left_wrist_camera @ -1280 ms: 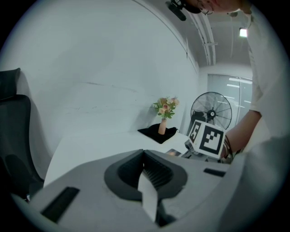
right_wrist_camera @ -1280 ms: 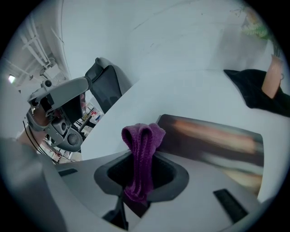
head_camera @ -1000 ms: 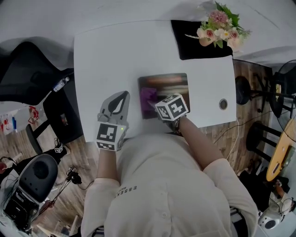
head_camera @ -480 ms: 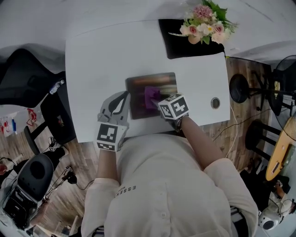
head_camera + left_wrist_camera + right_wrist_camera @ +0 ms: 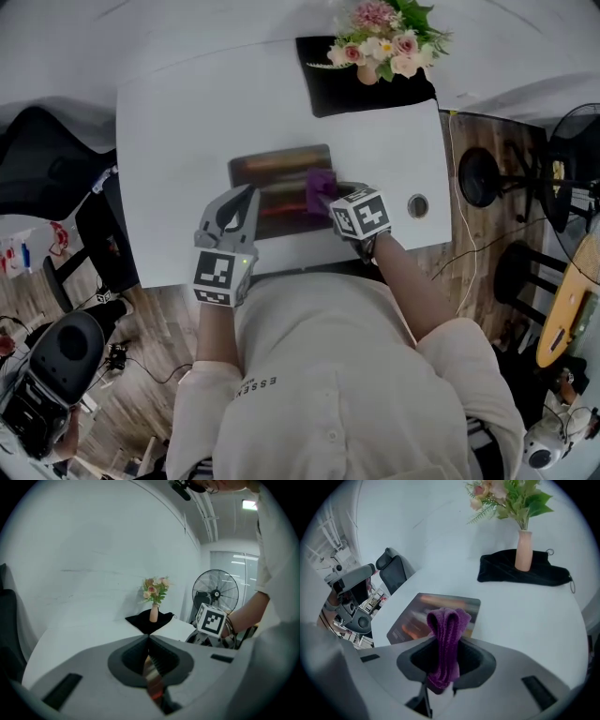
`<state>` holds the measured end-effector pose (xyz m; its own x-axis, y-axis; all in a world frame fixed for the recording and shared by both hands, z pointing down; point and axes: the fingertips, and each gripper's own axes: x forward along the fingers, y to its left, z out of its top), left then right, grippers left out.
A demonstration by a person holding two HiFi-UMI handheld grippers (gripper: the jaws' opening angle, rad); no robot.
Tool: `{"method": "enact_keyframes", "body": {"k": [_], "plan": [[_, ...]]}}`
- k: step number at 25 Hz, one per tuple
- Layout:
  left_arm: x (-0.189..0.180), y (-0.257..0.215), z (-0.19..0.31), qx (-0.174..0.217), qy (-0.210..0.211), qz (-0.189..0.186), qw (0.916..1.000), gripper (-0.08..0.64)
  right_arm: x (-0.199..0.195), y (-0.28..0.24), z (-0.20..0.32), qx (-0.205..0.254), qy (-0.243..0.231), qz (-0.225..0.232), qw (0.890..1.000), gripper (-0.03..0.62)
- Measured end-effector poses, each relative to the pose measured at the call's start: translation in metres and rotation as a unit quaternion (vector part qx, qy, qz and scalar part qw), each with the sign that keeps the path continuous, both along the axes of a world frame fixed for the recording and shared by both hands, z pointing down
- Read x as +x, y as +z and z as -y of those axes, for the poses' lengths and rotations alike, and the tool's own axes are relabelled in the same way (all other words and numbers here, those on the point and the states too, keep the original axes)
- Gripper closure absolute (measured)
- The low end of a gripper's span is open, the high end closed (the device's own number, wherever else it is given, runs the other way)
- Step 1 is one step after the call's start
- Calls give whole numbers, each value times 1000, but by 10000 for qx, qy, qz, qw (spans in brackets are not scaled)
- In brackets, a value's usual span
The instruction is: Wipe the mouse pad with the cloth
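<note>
Right tongs (image 5: pixel 324 197) pinch folded plush purple cloth (image 5: pixel 447 620) over glossy rectangular mouse pad (image 5: pixel 277 171) — left tongs (image 5: pixel 149 638) closed.

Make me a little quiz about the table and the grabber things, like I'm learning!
1. Pick one: what colour is the cloth? A green, B purple, C yellow.
2. True or false: the vase stands on black fabric.
3. Fill in the gap: the cloth is pinched in the person's ___ tongs.

Key: 1 is B. 2 is true. 3 is right: the right tongs are shut on the cloth.
</note>
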<state>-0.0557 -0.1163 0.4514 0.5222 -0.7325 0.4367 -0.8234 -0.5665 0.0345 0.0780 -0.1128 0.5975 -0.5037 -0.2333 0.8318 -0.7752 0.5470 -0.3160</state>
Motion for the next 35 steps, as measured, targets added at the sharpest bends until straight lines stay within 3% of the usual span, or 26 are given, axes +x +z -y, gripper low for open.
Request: {"method": "enact_keyframes", "body": {"k": [6,12,17,21,35], "plan": [[24,-1,-15,27,-8,28,10000,558,41,2,2,89,159,-48,9998,483],[28,-1,-27,40,-185,44,9998,558,74,1,5,294,342,-373,9983,483],[19,2,-29,-11,-245,8,9997,558,76,-22,2,503,600,-81,9969,483],[8,0,-28,5,-48,14,10000,558,47,-43,-4,503,666,311,9960,483],[-86,5,-49,-119,12,10,9999,558,-125,-32,-68,-60,-277,763,9967,484]]}}
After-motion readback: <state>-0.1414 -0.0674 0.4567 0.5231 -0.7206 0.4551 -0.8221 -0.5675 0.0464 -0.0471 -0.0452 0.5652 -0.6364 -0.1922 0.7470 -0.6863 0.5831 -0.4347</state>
